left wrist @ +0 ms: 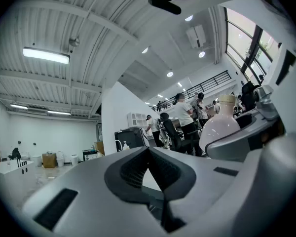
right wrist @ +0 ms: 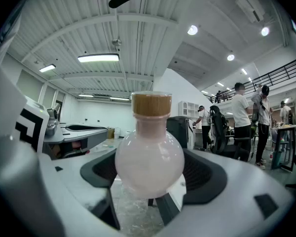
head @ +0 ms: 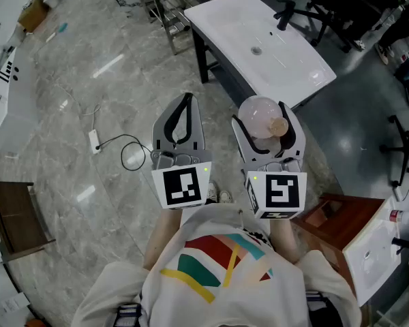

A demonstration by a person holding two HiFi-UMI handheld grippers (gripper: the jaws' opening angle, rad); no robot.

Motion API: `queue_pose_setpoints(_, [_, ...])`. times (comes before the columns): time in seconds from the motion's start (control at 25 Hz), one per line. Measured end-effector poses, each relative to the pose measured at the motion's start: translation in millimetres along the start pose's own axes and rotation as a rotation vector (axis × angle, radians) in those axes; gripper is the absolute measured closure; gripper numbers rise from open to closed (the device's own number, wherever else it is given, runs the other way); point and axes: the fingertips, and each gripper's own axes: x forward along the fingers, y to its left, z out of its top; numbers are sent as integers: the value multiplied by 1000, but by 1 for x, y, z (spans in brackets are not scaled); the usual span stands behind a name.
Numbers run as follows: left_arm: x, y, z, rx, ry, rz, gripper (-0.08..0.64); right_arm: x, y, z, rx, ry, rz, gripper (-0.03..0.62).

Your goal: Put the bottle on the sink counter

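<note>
A round, pale pink bottle (head: 258, 114) with a tan cork cap sits between the pads of my right gripper (head: 260, 116), which is shut on its belly and holds it in the air at chest height. In the right gripper view the bottle (right wrist: 149, 157) stands upright and fills the middle, with a pad pressed against each side. My left gripper (head: 186, 104) hangs beside it on the left, shut, with nothing between its meeting tips (left wrist: 149, 153); the bottle (left wrist: 218, 130) shows at this view's right. The white sink counter (head: 290, 67) stands ahead on the stone floor, apart from both grippers.
Black office chairs (head: 307, 9) stand behind the counter. A black cable and white power strip (head: 95, 142) lie on the floor at left. A brown cabinet (head: 17, 216) is at the left edge, a brown box (head: 334, 213) and a white unit (head: 375, 247) at the right. People stand in the background (right wrist: 241, 115).
</note>
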Motion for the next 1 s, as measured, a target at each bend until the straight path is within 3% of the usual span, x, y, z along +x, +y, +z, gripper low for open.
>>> queue_pose_setpoints(0.52, [-7, 11, -6, -22, 4, 11, 543, -3, 9, 4, 14, -32, 11, 207])
queue_pose_setpoints(1.0, [-1, 40, -12, -44, -23, 6, 543, 11, 19, 4, 0, -17, -36, 207])
